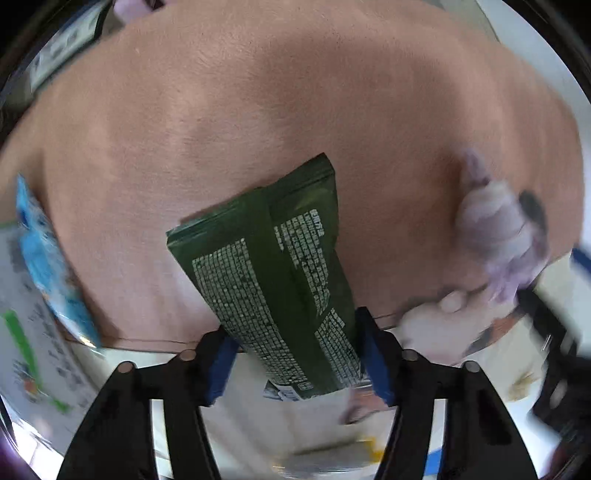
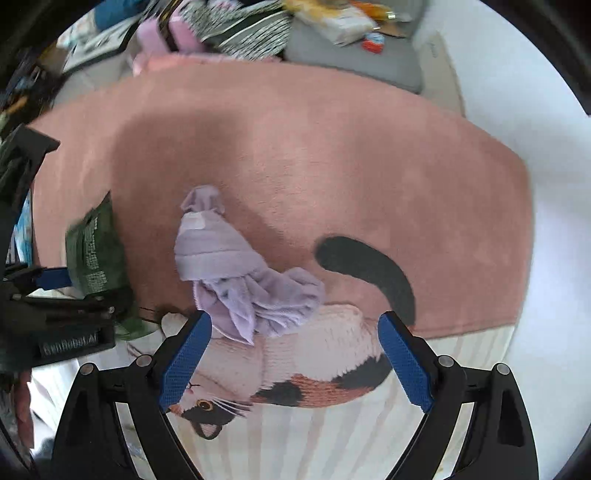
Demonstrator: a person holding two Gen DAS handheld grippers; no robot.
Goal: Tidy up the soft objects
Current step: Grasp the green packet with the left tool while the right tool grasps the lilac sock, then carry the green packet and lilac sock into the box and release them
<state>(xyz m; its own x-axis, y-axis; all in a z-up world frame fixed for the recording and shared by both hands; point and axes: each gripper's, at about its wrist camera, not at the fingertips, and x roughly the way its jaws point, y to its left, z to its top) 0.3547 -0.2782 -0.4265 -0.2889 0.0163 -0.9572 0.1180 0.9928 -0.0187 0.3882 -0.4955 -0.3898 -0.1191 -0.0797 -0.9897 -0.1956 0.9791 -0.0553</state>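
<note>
My left gripper [image 1: 297, 354] is shut on a dark green snack packet [image 1: 273, 273] with white print, held above a pink rug [image 1: 258, 110]. The packet also shows in the right wrist view [image 2: 96, 251], at the left, with the left gripper [image 2: 55, 280] on it. My right gripper [image 2: 295, 354] is open and empty, its blue pads [image 2: 186, 363] just short of a crumpled lilac cloth [image 2: 236, 273] lying on the rug [image 2: 332, 166]. The cloth also shows blurred in the left wrist view [image 1: 495, 229].
The rug has a calico cat picture [image 2: 295, 380] with a black tail. A blue packet [image 1: 48, 266] lies at the rug's left edge beside printed paper [image 1: 26, 332]. A grey cushion [image 2: 354, 55] with snacks, striped fabric [image 2: 251, 33] and pink items lie beyond the rug.
</note>
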